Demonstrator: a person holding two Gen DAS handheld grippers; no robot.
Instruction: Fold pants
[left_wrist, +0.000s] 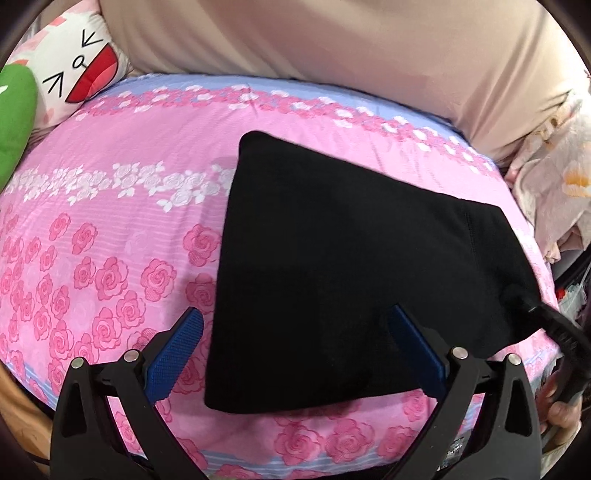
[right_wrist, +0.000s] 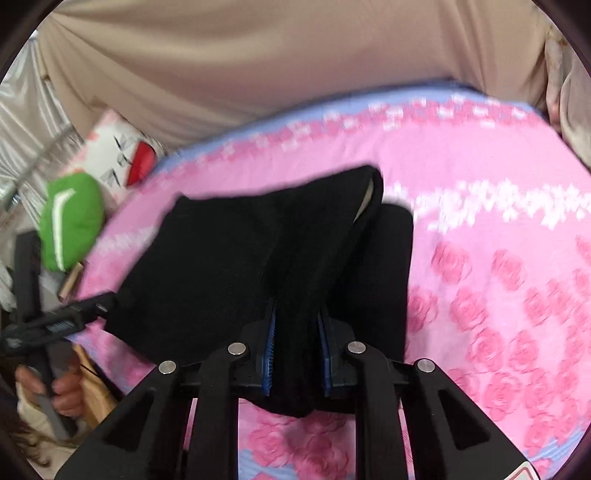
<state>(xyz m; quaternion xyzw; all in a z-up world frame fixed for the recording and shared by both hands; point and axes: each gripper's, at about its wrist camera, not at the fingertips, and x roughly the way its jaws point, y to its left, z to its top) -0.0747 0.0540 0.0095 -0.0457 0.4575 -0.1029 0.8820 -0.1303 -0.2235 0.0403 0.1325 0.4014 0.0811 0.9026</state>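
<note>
Black pants (left_wrist: 332, 258), folded small, lie on the pink rose sheet (left_wrist: 110, 221), my risk being a lopsided fold.
My left gripper (left_wrist: 295, 350) gapes wide, straddling the near edge; my right gripper (right_wrist: 295, 354) pinches a bunched ridge, and lifting it alone could drag the layers askew.

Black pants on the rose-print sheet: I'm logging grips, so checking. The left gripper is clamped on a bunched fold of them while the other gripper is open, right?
Wrong gripper. The right wrist view shows the right gripper clamped on the black pants; the left gripper is the open one.
</note>
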